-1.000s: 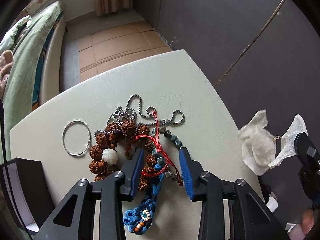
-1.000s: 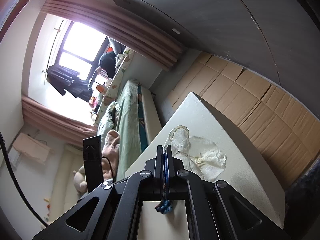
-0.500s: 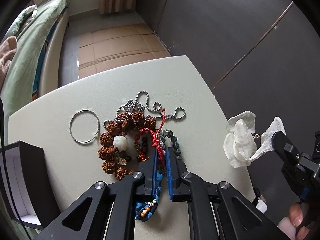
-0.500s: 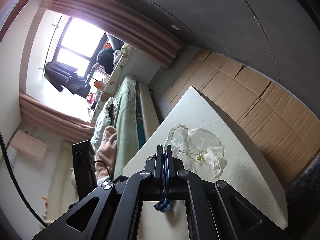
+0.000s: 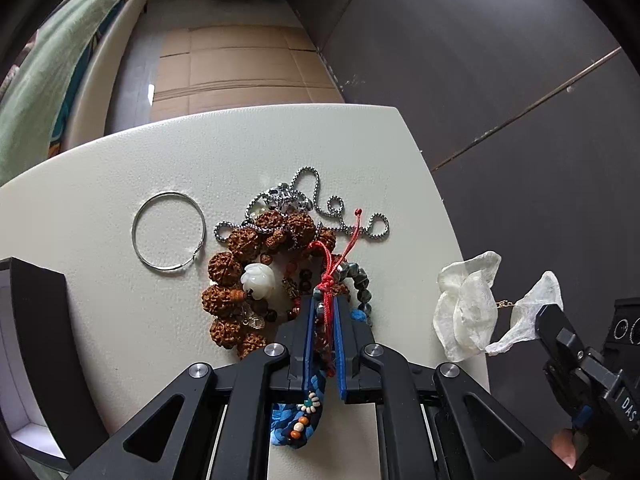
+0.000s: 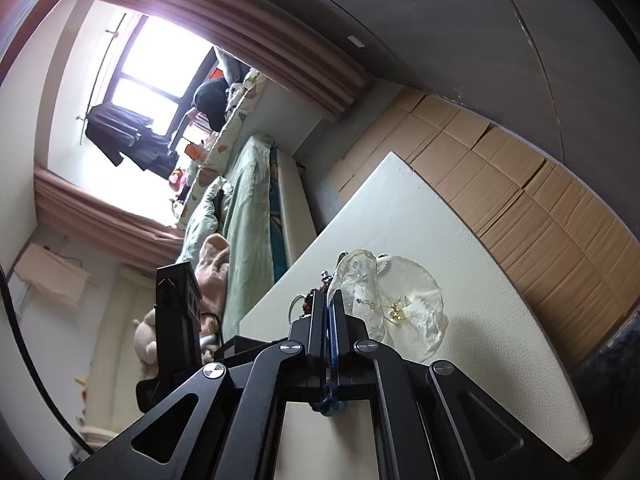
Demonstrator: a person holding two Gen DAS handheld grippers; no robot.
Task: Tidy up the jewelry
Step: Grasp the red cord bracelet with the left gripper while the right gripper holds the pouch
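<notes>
Looking down your left gripper [image 5: 325, 312], you now see its blue pads closed narrowly on the red knotted cord bracelet [image 5: 329, 276]; a second ago they stood wide on either side of it. The cord runs up from between the pads across the heap of jewelry on the white textured tabletop [image 5: 200, 168]: a brown rudraksha bead bracelet with a white carved flower bead [image 5: 240, 264], a silver ball-chain necklace [image 5: 340, 220], a grey-green stone bead bracelet [image 5: 360, 280] and a blue woven bracelet [image 5: 298, 420] lying under the gripper. The thin silver hoop [image 5: 168, 236] lies apart, left of the heap, and a black open box [image 5: 40, 340] stands at the left edge. The view has moved closer over the heap than before.

Your right gripper [image 6: 330, 308] is pinched tight, as before, on the sheer white organza pouch [image 6: 400, 304], which holds a small gold piece and hangs just off the table's right edge.
</notes>
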